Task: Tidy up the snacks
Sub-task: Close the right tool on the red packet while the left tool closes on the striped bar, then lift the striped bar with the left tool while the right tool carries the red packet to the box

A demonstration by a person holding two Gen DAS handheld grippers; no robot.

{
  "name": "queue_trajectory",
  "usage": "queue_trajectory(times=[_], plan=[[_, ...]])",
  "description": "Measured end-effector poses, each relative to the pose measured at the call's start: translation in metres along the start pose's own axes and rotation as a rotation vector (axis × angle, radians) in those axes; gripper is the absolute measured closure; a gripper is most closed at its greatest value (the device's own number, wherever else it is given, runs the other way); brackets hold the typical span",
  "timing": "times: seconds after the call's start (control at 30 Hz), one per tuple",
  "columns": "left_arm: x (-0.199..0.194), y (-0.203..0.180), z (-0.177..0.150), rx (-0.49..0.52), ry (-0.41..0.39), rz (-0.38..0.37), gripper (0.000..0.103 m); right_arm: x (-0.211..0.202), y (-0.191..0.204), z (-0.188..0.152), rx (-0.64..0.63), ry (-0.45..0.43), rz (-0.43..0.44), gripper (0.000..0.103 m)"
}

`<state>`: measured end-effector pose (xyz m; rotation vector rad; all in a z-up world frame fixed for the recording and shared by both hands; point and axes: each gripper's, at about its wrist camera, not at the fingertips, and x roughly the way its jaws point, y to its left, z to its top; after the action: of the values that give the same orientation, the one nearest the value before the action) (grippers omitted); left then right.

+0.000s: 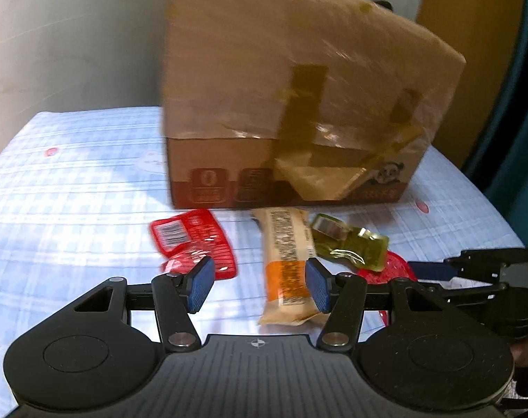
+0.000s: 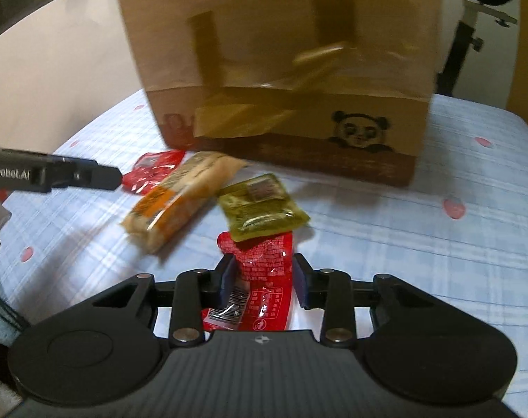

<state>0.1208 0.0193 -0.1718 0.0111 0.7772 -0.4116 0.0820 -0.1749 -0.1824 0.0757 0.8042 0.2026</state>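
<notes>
A taped cardboard box (image 1: 299,104) with a panda print stands on the blue checked sheet; it also shows in the right wrist view (image 2: 281,69). In front of it lie a red packet (image 1: 194,240), a long beige-and-orange snack bar (image 1: 288,264) and a green packet (image 1: 347,242). My left gripper (image 1: 260,284) is open and empty, its right pad by the bar's edge. My right gripper (image 2: 264,280) has its jaws on either side of a second red packet (image 2: 260,278), with a gap on the right; the green packet (image 2: 260,205) overlaps that packet's far end. The bar (image 2: 173,202) lies to the left.
The blue checked sheet (image 1: 72,191) covers the whole surface. A pale wall (image 1: 72,35) stands behind the box. A wooden panel (image 1: 473,52) is at the far right. A black stand (image 2: 473,17) rises behind the bed on the right.
</notes>
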Motion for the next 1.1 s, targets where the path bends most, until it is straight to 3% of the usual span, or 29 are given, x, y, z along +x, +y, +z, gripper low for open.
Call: queue_trajectory(times=[0.23, 0.4, 0.47, 0.5, 0.57, 1.1], plan=[[0.037, -0.026, 0.003, 0.110, 0.037, 0.002, 0.043, -0.005, 0.000, -0.003, 0.009, -0.015, 0.003, 0.066], [0.053, -0.028, 0.002, 0.117, 0.047, 0.028, 0.043, -0.004, -0.001, -0.004, 0.030, -0.016, 0.013, 0.066], [0.053, -0.028, 0.000, 0.125, 0.039, 0.022, 0.051, -0.005, 0.000, -0.005, 0.031, -0.017, 0.015, 0.066], [0.052, -0.028, -0.001, 0.126, 0.032, 0.013, 0.060, -0.005, 0.000, -0.005, 0.032, -0.018, 0.017, 0.066], [0.048, -0.029, -0.003, 0.132, 0.030, 0.017, 0.061, -0.005, 0.001, -0.005, 0.033, -0.018, 0.019, 0.066], [0.017, -0.003, -0.030, -0.019, 0.016, 0.003, 0.062, -0.001, 0.003, -0.002, 0.031, -0.016, 0.018, 0.064]])
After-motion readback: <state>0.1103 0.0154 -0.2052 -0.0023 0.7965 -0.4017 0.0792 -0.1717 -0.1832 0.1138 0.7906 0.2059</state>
